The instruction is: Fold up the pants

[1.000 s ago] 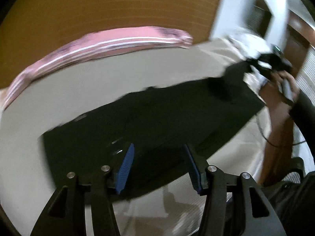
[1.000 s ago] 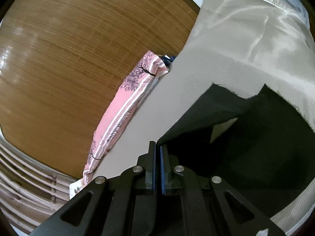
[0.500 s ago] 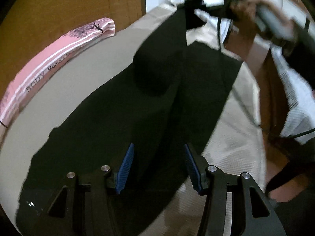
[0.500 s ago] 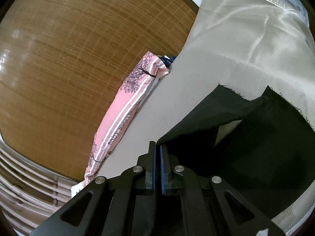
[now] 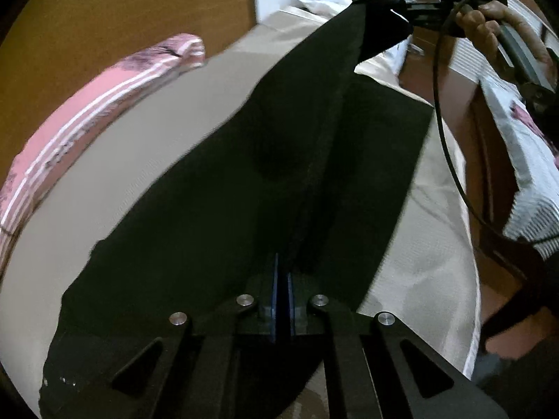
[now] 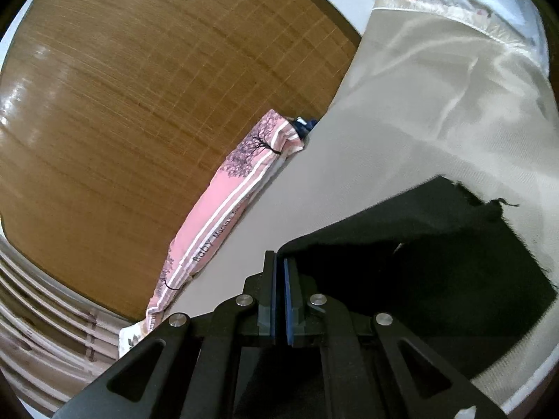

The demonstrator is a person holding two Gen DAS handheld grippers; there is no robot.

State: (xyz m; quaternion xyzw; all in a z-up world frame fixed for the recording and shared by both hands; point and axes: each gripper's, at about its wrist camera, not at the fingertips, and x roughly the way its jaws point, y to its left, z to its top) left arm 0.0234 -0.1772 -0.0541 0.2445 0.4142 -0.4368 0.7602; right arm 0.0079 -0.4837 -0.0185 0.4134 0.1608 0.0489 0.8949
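both grippers [image 5: 281, 272] [image 6: 279, 272] clamped tight

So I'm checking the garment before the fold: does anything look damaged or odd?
Yes: the far edge of the black pants looks frayed, with loose threads over the beige sheet. Nothing else stands out.

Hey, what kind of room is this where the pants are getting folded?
Most likely a bedroom: the black pants lie on a bed with a beige sheet, a pink pillow rests against a wooden headboard, and white bedding sits nearby.
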